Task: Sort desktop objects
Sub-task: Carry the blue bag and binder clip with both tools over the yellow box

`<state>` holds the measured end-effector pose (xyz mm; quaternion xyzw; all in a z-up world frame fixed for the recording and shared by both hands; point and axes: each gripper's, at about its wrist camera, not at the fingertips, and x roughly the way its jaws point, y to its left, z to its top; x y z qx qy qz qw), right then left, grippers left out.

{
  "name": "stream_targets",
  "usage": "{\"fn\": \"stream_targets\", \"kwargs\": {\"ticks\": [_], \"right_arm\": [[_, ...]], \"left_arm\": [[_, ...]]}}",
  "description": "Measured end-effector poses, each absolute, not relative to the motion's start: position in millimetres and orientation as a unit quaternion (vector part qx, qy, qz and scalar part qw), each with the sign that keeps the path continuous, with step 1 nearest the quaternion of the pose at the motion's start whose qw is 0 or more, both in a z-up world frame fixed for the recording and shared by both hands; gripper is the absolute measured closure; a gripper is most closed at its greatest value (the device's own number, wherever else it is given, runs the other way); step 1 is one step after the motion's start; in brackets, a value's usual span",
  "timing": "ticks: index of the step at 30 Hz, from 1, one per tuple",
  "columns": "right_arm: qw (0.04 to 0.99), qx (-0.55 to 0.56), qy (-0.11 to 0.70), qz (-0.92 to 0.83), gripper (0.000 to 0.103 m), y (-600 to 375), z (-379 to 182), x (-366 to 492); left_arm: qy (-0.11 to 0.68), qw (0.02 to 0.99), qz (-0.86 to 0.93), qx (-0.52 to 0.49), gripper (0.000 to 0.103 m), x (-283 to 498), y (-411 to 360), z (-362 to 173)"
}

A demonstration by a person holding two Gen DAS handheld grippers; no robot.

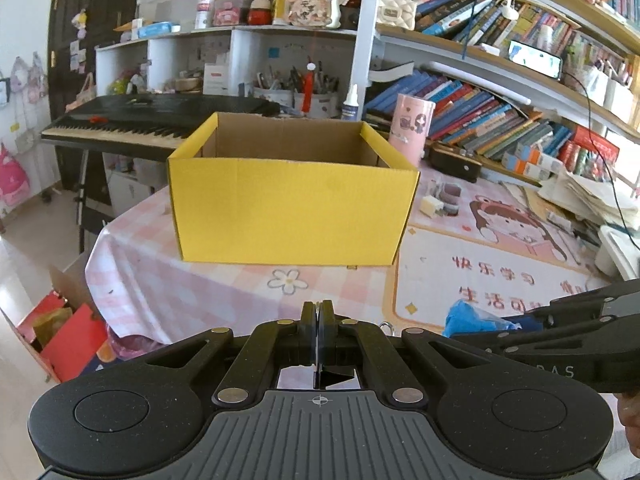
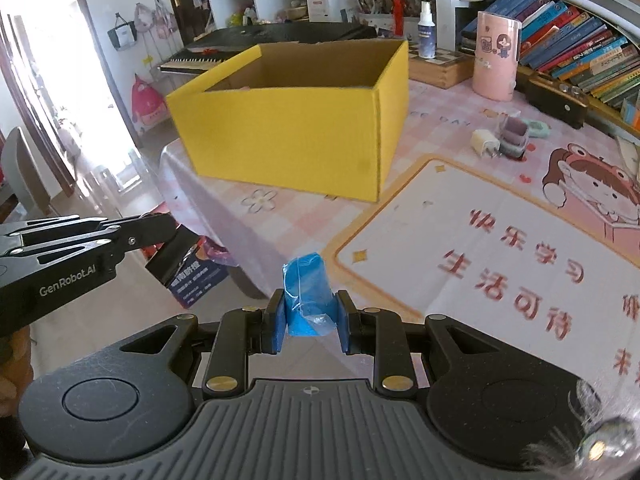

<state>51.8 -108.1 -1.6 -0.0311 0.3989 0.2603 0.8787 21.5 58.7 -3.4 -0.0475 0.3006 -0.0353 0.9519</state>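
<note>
An open yellow cardboard box (image 1: pixel 292 200) (image 2: pixel 288 128) stands on the pink checked tablecloth near the table's left end. My right gripper (image 2: pixel 308 310) is shut on a blue roll in clear plastic wrap (image 2: pixel 306 292), held above the table's front edge, short of the box. In the left wrist view the blue roll (image 1: pixel 476 318) shows at the lower right, with the right gripper's arm behind it. My left gripper (image 1: pixel 318 314) is shut with nothing between its pads, in front of the box. In the right wrist view the left gripper (image 2: pixel 176 254) hangs off the table's left side.
A white charger plug (image 2: pixel 486 142) and a stack of small cases (image 2: pixel 514 136) lie right of the box. A pink tin (image 2: pixel 496 56) and a spray bottle (image 2: pixel 426 34) stand behind. Books line the right; a keyboard (image 1: pixel 132 120) stands beyond the table.
</note>
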Motion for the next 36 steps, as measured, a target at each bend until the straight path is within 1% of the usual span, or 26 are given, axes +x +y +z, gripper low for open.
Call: {"fn": "stream_targets", "kwargs": {"ticks": [16, 30, 36], "right_arm": [[0.878, -0.035, 0.4, 0.262, 0.08, -70, -4, 17], [0.88, -0.043, 0.388, 0.269, 0.08, -58, 0, 23], [0.884, -0.034, 0.383, 0.265, 0.08, -58, 6, 34]], "left_arm": [[0.295, 0.954, -0.04, -0.046, 0.103, -7, 94, -5], [0.279, 0.959, -0.034, -0.046, 0.103, -5, 106, 0], [0.26, 0.964, -0.033, -0.05, 0.103, 2, 112, 8]]}}
